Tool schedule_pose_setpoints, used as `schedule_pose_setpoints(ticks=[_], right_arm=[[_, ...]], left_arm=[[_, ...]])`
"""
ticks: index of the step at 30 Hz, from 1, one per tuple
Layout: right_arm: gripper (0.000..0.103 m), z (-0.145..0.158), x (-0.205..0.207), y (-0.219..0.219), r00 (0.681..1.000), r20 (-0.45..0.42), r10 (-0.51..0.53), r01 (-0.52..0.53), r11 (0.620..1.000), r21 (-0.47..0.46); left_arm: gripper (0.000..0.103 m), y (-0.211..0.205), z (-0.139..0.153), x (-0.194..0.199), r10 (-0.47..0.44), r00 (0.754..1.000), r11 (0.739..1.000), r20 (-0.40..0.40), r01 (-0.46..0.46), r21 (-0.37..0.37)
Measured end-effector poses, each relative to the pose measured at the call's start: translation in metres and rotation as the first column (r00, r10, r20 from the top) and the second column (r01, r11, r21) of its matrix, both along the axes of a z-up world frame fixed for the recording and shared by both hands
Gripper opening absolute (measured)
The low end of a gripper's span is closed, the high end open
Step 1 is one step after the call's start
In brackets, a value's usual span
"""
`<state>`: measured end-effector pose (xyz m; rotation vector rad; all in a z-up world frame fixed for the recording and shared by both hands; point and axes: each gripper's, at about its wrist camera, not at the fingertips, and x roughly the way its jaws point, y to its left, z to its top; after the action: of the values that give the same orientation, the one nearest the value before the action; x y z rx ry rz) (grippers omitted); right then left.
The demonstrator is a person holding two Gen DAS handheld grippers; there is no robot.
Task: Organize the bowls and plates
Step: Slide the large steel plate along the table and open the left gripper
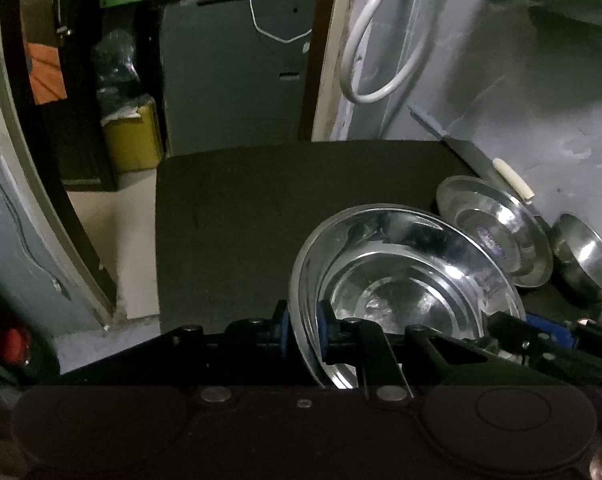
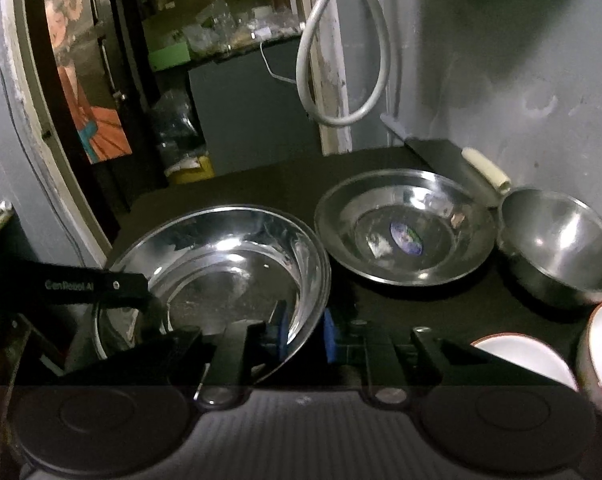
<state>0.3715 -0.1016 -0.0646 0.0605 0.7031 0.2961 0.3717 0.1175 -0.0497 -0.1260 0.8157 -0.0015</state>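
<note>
A large, shiny steel deep plate [image 1: 401,280] lies on the dark table [image 1: 241,208]. My left gripper [image 1: 304,320] is shut on its left rim, which sits between the blue pads. In the right wrist view the same plate [image 2: 229,256] has my right gripper [image 2: 305,334] shut on its right rim. A black finger [image 2: 101,284] of the left gripper reaches in at the plate's left side. A second steel deep plate [image 2: 405,228] with a sticker inside lies to the right, apart from the first. Beyond that one sits a small steel bowl [image 2: 561,248].
Two white bowls with red rims [image 2: 525,356] stand at the near right edge. A cream-handled tool [image 2: 485,172] lies against the grey wall, and a white hose loop [image 2: 341,60] hangs above. The table's far left drops off towards a doorway with clutter.
</note>
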Motion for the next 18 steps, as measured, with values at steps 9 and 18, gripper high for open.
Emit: schedule_pose_setpoints(ticks=[9, 18], right_arm=[[0.02, 0.031, -0.042, -0.022, 0.999, 0.041, 0.03, -0.031, 0.999, 0.032], [0.02, 0.033, -0.084, -0.042, 0.998, 0.002, 0.055, -0.055, 0.998, 0.03]], left_arm=[[0.016, -0.016, 0.023, -0.045, -0.033, 0.999, 0.999, 0.008, 0.033, 0.003], [0.019, -0.046, 0.024, -0.094, -0.072, 0.997, 0.995, -0.041, 0.075, 0.067]])
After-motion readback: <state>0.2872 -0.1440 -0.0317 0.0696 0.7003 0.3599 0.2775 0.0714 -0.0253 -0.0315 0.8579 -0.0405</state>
